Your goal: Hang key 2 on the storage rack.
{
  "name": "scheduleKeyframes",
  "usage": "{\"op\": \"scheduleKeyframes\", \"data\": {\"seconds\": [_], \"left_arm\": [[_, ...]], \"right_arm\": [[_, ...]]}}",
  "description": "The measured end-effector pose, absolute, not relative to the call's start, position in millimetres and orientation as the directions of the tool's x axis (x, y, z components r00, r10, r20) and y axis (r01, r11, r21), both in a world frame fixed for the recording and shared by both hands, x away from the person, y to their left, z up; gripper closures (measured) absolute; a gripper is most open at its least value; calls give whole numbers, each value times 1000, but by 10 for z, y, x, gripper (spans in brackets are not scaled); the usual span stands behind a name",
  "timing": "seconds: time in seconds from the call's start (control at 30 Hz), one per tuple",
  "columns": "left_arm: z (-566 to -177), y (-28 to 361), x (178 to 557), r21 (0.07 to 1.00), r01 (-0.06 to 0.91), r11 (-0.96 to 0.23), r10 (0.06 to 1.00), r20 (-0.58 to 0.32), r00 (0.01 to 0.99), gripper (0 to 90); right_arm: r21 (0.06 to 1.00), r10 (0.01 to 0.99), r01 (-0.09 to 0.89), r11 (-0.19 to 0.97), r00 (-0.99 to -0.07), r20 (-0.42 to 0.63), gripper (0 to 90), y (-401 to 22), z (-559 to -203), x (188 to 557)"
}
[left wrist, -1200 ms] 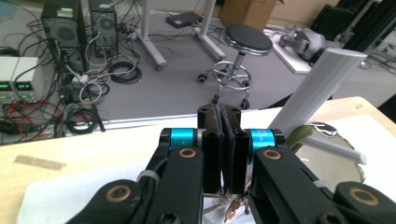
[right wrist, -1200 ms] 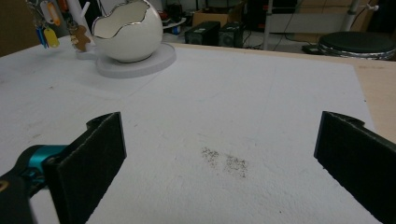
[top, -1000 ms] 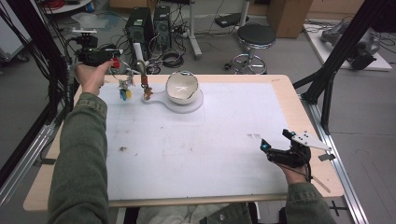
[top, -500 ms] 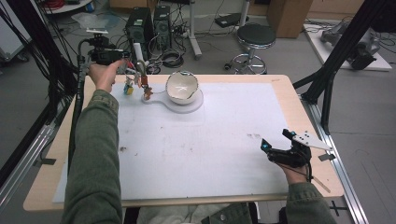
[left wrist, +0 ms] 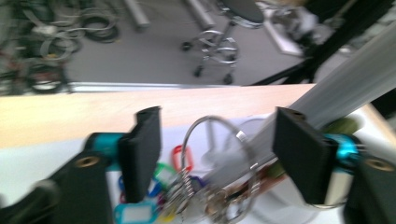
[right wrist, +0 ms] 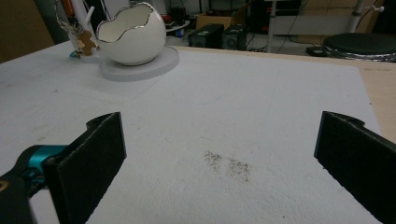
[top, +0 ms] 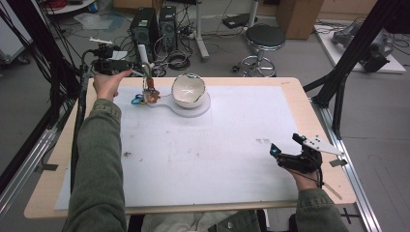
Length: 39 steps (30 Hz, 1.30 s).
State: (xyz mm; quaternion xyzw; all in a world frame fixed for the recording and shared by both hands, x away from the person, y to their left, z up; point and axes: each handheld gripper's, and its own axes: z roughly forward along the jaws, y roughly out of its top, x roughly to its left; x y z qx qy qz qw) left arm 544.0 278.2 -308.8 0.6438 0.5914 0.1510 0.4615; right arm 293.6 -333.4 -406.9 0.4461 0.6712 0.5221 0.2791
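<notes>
A bunch of keys with coloured tags (top: 139, 99) hangs from a small stand with a white post (top: 144, 57) at the table's far left. My left gripper (top: 130, 67) is beside that stand, held by a hand in a green sleeve. In the left gripper view its jaws stand open (left wrist: 217, 116) around the metal key ring (left wrist: 212, 154), with the tags (left wrist: 140, 210) below. A white egg-shaped bowl (top: 188, 89) rests on a round white base (top: 203, 107) right of the stand. My right gripper (top: 285, 145) is near the front right edge, open (right wrist: 224, 135) over bare mat.
A white mat (top: 203, 154) covers the wooden table (top: 290, 84). The right gripper view shows the bowl (right wrist: 130, 32), a brown charm (right wrist: 86, 42) and dark specks (right wrist: 229, 165) on the mat. A stool (top: 263, 38) and computer cases (top: 152, 26) stand on the floor beyond.
My left gripper has moved a little to the right, closer to the key stand, and the tagged keys have shifted right with it. The right gripper has stayed still.
</notes>
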Motion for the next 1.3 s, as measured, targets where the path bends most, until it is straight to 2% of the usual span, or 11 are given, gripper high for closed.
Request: {"op": "scheduleKeyframes", "data": {"seconds": [0.13, 0.17, 0.5, 0.77, 1.3], "left_arm": [[-3079, 2843, 5375, 772, 624, 120, 932, -304, 198, 34], [-3063, 2864, 5358, 772, 624, 118, 935, -299, 193, 16], [-2908, 2920, 5177, 832, 542, 116, 949, -254, 188, 16], [-3003, 3055, 5017, 828, 536, 166, 941, -295, 164, 16], [-3125, 3140, 4796, 829, 544, 127, 944, -270, 191, 16]], "right_arm": [[952, 888, 300, 62, -453, 84, 13, -3326, -4069, 2943], [951, 888, 303, 60, -452, 88, 13, -3320, -4069, 2944], [950, 887, 306, 63, -454, 87, 13, -3299, -4071, 2970], [947, 889, 316, 66, -449, 87, 13, -3295, -4080, 2983], [944, 890, 322, 78, -450, 79, 13, -3266, -4083, 3010]]}}
